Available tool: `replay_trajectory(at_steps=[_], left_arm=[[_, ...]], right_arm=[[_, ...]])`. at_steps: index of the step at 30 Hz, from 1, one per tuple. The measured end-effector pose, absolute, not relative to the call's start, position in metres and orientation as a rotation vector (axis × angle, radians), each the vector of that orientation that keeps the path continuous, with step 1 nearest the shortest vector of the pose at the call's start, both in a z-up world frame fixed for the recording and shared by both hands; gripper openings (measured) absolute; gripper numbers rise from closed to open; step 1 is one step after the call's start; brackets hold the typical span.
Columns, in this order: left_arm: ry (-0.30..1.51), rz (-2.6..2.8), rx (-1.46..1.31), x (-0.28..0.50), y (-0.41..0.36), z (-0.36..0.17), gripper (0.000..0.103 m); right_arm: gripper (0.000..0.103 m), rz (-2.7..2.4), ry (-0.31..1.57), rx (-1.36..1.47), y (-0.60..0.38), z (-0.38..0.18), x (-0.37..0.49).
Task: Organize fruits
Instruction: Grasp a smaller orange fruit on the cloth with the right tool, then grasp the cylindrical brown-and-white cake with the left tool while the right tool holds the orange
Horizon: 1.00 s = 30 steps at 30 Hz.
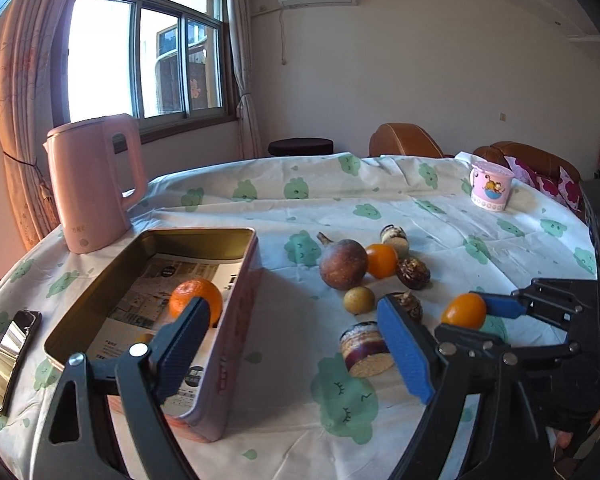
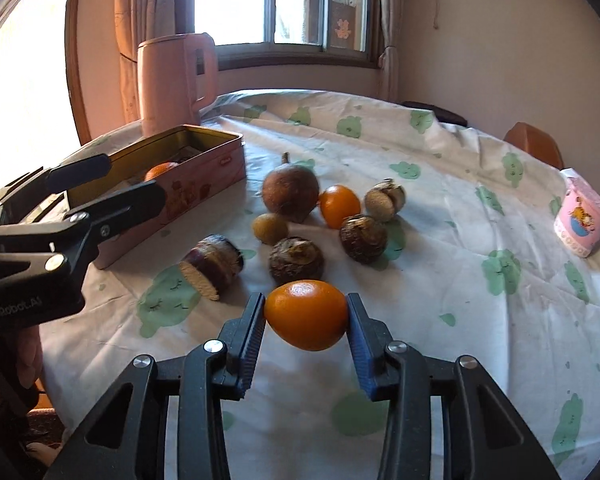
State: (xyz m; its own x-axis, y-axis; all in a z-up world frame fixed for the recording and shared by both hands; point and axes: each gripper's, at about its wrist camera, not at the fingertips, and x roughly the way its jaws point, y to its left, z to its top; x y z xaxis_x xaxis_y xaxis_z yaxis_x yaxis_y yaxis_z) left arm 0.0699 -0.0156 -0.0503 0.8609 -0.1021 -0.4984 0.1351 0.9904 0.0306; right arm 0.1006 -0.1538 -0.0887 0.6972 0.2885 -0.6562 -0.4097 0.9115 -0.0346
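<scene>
One orange (image 1: 196, 300) already lies in the tin (image 1: 236, 280). The right tongs (image 2: 306, 316) pinch a second orange (image 2: 306, 314) just above the surface (image 2: 440, 240); the left tongs (image 1: 292, 344) hang spread and empty. Several fruits (image 2: 290, 194) wait outside.

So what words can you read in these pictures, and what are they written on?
"GenRobot.AI": white letters on the left gripper body.
Printed paper inside the tin box: too small to read.
Red label on the tin's end: blurred.
Mark on the pink kettle: too small.
Pink mug: a cartoon picture, no readable words.
</scene>
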Motion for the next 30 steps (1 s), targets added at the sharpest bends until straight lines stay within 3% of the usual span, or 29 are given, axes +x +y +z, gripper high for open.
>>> replay_trajectory(at_steps=[14,27,28,29,30], left_arm=[[0.748,-0.225,0.123,0.101,-0.054,-0.080,0.038],[0.656,-0.192,0.119,0.087,-0.050,-0.072,0.035],[0.644,-0.192,0.116,0.086,-0.049,-0.071,0.032],[0.635,-0.195,0.113,0.085,-0.049,-0.071,0.016],[0.629,-0.197,0.109,0.084,-0.048,-0.071,0.015]], right_arm=[[0.042,0.315,0.687,-0.122,-0.184,-0.085,0.109],[0.042,0.341,0.630,-0.118,-0.183,-0.083,0.097],[0.042,0.342,0.622,-0.120,-0.183,-0.083,0.096],[0.042,0.344,0.614,-0.122,-0.183,-0.082,0.095],[0.042,0.344,0.605,-0.124,-0.182,-0.082,0.094]])
